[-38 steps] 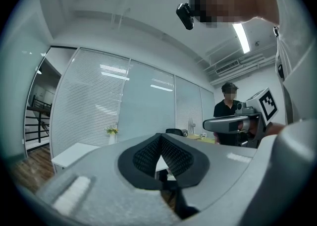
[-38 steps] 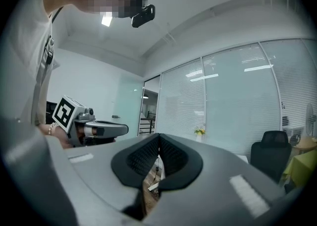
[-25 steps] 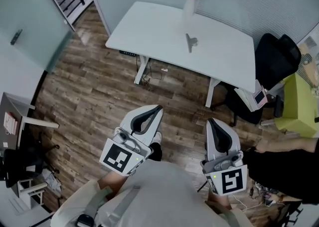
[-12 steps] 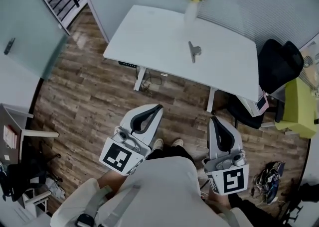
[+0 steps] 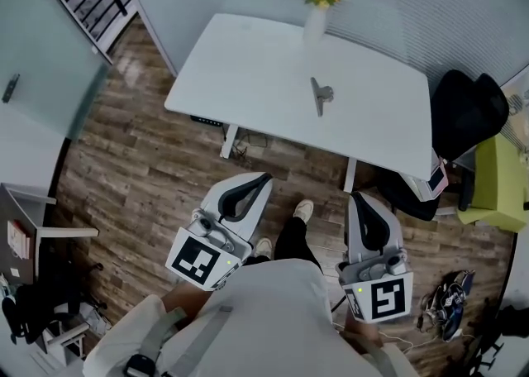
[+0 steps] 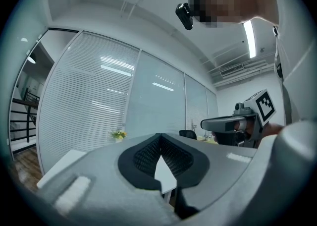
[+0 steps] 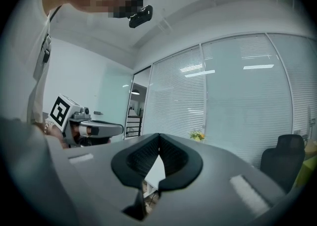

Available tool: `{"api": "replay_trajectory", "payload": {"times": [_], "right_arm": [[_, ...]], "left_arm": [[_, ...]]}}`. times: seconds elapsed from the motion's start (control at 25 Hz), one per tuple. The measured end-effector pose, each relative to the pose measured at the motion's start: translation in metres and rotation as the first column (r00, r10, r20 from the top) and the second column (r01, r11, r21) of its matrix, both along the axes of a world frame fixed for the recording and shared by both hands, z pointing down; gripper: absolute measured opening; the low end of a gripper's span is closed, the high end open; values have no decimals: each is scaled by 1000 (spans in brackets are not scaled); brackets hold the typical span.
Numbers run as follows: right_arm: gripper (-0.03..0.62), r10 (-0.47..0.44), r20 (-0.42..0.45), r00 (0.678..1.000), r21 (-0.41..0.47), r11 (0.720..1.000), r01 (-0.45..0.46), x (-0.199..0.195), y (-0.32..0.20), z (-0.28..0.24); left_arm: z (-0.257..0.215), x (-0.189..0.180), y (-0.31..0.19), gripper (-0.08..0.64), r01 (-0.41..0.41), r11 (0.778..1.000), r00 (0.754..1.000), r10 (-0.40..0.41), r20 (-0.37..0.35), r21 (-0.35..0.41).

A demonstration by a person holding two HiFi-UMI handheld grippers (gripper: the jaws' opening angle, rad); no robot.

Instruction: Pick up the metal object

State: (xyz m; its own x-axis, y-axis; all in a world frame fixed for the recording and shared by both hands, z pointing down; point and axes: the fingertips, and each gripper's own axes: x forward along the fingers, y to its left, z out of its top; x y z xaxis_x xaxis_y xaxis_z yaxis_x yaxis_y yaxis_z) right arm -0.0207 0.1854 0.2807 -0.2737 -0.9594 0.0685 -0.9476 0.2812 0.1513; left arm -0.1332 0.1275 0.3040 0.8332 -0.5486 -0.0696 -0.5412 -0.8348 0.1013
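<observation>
Can see the metal object (image 5: 320, 96) lying flat on the table (image 5: 240, 69), just in front of the vase (image 5: 315, 20), well apart from both grippers; holds the left gripper (image 5: 263, 178) and the right gripper (image 5: 356, 199) pinched tight with nothing inside; might push the object away if reaching with fingers closed; might knock the vase over if going too far; might drop it, being smooth; finds no words to read, only black square marks on the cubes (image 5: 379, 301).

Matt white table (image 5: 248, 69), wood-grain floor (image 5: 140, 160), seemingly dull metal object (image 5: 319, 96)
</observation>
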Motion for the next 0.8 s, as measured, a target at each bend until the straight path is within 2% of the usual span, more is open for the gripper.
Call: {"api": "replay_trajectory", "payload": {"times": [0.36,0.8], "right_arm": [[3,27,16,1000,7,1000,-27,59,-62,2],[3,20,19,1000,26,999,-21,152,-144,-9]], "left_arm": [[0,57,-63,-2,-19,1000,1000,18,15,10],[-16,153,-145,-2,-21,999,1000,20,16,33]]}}
